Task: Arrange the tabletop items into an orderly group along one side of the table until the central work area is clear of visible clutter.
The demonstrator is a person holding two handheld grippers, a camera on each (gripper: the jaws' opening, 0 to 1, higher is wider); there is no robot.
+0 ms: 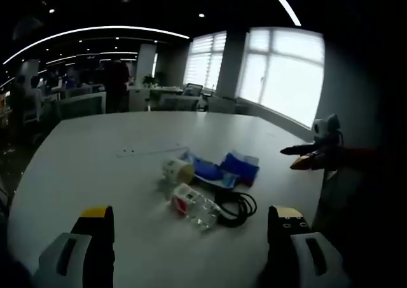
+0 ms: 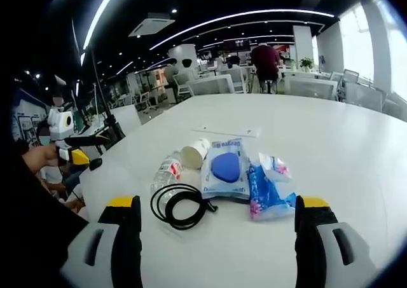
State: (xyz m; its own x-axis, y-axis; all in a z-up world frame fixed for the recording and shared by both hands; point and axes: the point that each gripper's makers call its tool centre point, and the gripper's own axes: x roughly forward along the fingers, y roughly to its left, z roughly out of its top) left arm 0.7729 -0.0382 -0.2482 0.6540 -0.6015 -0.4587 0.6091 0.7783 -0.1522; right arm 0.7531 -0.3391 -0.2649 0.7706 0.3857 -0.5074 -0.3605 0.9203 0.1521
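A small heap of items lies on the white table (image 1: 95, 161) (image 2: 331, 135). It holds a paper cup on its side (image 1: 178, 170) (image 2: 194, 153), a clear plastic bottle lying flat (image 1: 194, 205) (image 2: 166, 172), a coiled black cable (image 1: 236, 206) (image 2: 181, 205), a clear packet with a blue round piece (image 1: 206, 170) (image 2: 224, 168) and a blue-white soft pack (image 1: 241, 167) (image 2: 267, 186). My left gripper (image 1: 191, 215) is open, just short of the bottle. My right gripper (image 2: 216, 212) is open too, near the cable. Each gripper appears at the other view's edge (image 1: 304, 156) (image 2: 79, 156), off the table.
A thin pale strip (image 1: 149, 151) (image 2: 226, 131) lies on the table beyond the heap. A person (image 1: 116, 78) (image 2: 265, 59) stands past the far edge among desks and chairs. A dark stand (image 2: 102, 110) rises beside the table. Bare tabletop surrounds the heap.
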